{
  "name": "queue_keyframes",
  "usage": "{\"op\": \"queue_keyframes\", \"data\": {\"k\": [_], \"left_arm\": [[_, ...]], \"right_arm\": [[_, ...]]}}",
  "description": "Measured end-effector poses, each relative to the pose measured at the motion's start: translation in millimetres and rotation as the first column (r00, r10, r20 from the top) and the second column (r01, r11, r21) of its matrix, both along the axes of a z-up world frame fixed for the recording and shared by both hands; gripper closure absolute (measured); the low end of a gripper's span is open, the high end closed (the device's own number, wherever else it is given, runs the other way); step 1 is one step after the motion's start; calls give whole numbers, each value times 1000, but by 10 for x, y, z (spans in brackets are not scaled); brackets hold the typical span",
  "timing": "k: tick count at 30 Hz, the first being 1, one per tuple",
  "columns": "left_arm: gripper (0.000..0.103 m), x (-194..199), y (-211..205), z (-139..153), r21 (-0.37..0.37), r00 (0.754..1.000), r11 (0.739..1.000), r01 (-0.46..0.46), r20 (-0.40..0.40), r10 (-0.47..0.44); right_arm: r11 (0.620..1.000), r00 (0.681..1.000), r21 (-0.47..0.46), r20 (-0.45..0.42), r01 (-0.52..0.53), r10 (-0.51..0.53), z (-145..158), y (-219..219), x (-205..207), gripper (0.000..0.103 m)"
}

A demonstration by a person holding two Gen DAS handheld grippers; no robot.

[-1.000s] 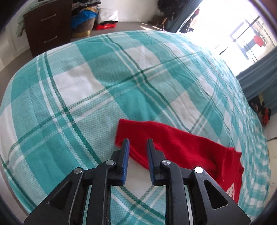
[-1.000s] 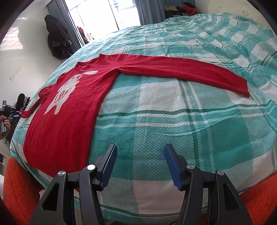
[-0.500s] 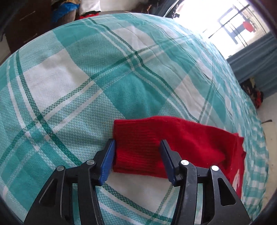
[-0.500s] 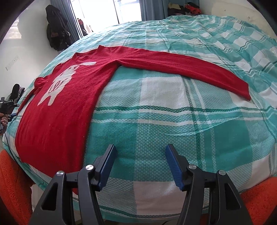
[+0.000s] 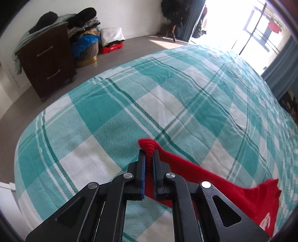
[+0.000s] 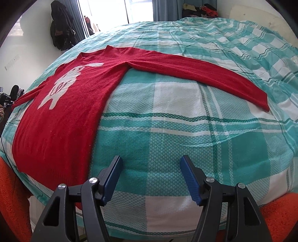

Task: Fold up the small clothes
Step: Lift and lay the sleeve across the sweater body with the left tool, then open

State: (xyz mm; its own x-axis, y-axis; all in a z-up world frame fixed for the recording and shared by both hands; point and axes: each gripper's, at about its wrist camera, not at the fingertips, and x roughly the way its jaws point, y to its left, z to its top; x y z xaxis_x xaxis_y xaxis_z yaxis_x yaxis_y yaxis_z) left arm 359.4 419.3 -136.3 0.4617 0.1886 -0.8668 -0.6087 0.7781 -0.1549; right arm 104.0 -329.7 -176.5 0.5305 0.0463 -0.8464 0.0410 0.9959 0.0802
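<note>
Red sweater [image 6: 61, 119] cuff is pinched by the left gripper [image 5: 149, 158] over the checked blanket [image 5: 115, 111]; the right gripper [image 6: 150, 167] is held wide apart.

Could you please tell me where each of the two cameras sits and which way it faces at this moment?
Left wrist: rides the left gripper, looking along its fingers over the bed toward a dresser; the fingers pinch a red sweater cuff.
Right wrist: rides the right gripper, low at the bed's edge, facing the spread sweater and window; its fingers are open, holding nothing.
Shared: the sweater and the checked bedcover.
</note>
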Motion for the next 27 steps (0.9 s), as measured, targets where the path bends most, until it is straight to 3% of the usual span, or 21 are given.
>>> {"op": "queue_keyframes", "data": {"k": [3,6,9,10,11,16,18,19,20,21,24,26,27], "left_arm": [[99,134,-87,-192,82,995,996,28,-102,-20],[95,107,-81,-498,51,982,998,28,-189,-18],[66,-89,-40,-549,-2,989,1000,12,-146,-12],[44,-177,-27,-518,-4,993,1000,11,-120,-11],[38,-261,-9,-507,1,995,1000,3,-101,-3],[39,-495,124,-597,-111,1000,994,-16,-11,15],[49,-491,144,-623,-151,1000,988,-21,18,24],[79,-473,145,-640,-180,1000,984,-4,26,8],[97,-431,131,-649,-212,1000,977,26,21,-22],[98,-405,107,-623,-194,999,980,37,4,-37],[96,-418,52,-512,-14,995,1000,-9,-101,8],[72,-522,6,-417,77,987,996,-50,-146,61],[67,-617,-58,-336,83,992,996,-45,-114,54]], "right_arm": [[1000,1000,-6,-5,5,-5,-19,9,30,36],[1000,1000,-10,-8,6,-6,-36,16,48,35],[1000,1000,-14,-4,4,-4,-4,17,42,35],[1000,1000,-22,4,4,-4,29,22,31,35],[999,1000,-37,15,5,-4,70,36,18,35],[992,992,-99,89,-81,90,340,338,-26,35],[984,983,-92,83,-154,161,367,562,-14,35],[978,978,-91,77,-186,193,366,675,-9,35],[973,973,-89,73,-213,220,356,783,-14,35],[968,968,-86,70,-237,243,340,881,-29,35],[951,952,-90,50,-296,302,288,1082,-99,35],[940,943,-117,55,-322,329,290,1138,-151,35],[937,940,-128,60,-325,335,298,1148,-168,35]]}}
